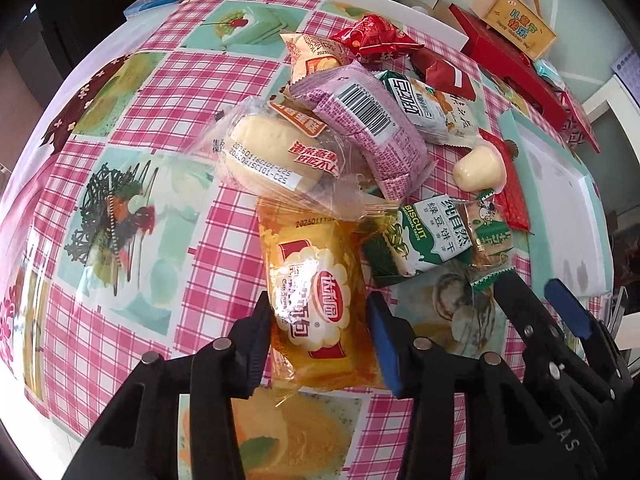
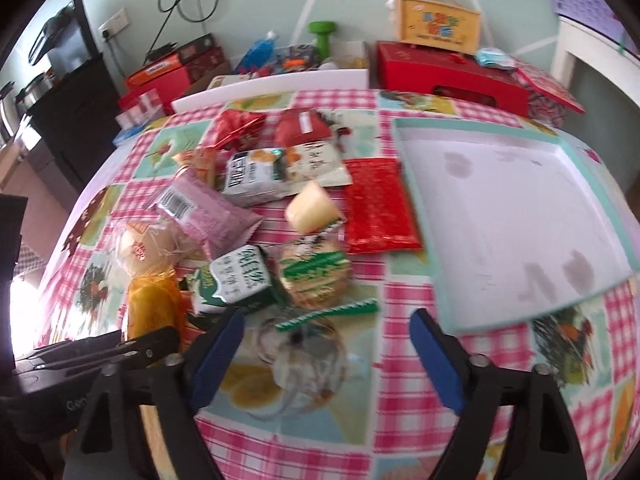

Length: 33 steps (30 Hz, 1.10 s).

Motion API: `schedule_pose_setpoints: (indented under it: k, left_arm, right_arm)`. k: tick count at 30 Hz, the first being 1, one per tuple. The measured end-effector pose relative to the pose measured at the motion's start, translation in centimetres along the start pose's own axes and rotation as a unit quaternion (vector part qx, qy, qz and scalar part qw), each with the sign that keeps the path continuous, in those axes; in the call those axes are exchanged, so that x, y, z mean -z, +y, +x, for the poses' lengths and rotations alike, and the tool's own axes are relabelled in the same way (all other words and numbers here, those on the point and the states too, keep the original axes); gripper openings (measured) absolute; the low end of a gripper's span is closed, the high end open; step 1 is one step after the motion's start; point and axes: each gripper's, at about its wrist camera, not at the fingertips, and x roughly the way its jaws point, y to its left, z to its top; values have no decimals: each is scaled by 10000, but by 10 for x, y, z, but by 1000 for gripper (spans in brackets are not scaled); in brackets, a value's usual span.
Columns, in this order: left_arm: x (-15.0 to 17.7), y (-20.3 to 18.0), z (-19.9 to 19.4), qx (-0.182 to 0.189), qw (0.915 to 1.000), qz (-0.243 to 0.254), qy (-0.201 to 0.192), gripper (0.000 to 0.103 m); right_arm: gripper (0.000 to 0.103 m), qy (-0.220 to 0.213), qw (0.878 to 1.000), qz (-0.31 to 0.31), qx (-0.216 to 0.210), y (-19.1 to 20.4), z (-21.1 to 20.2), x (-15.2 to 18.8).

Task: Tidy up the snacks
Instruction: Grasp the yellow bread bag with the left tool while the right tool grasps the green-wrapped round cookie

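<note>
A pile of wrapped snacks lies on the pink checked tablecloth (image 1: 132,120). My left gripper (image 1: 320,336) points steeply down, shut on the near end of a yellow-orange bread packet (image 1: 316,280), one pad against each long side. My right gripper (image 2: 326,356) is open just to its right, straddling the clear tail of a green-sealed cracker packet (image 2: 314,276) without touching it. Beyond lie a green biscuit packet (image 1: 420,236), a clear-wrapped bun (image 1: 276,160), a purple packet (image 1: 368,120), a cream sweet (image 2: 310,208) and a flat red packet (image 2: 378,204). A white tray with a teal rim (image 2: 500,208) sits to the right.
At the table's back stand a red box (image 2: 448,76), a yellow toy bag (image 2: 440,24), a green dumbbell (image 2: 324,36) and a white board (image 2: 272,84). A black cabinet (image 2: 68,112) stands beyond the table's left edge. More red packets (image 2: 240,124) lie behind the pile.
</note>
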Motion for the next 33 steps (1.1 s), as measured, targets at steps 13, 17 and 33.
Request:
schedule_pose_setpoints:
  k: [13,17,33]
  left_arm:
    - [-4,8,-7,77,10000,11,-31,42]
    - [-2,5,-7,56,10000,53,-28,42]
    - [3,-10,-18,99,9995,229,-201,41]
  right_arm:
    - [70,339,9993,-115,117,-3,35,-17]
    - [70,416,9991,-84,-74,-5,44,-21]
    - [47,453,9986,-192,-181,-2,45,-19]
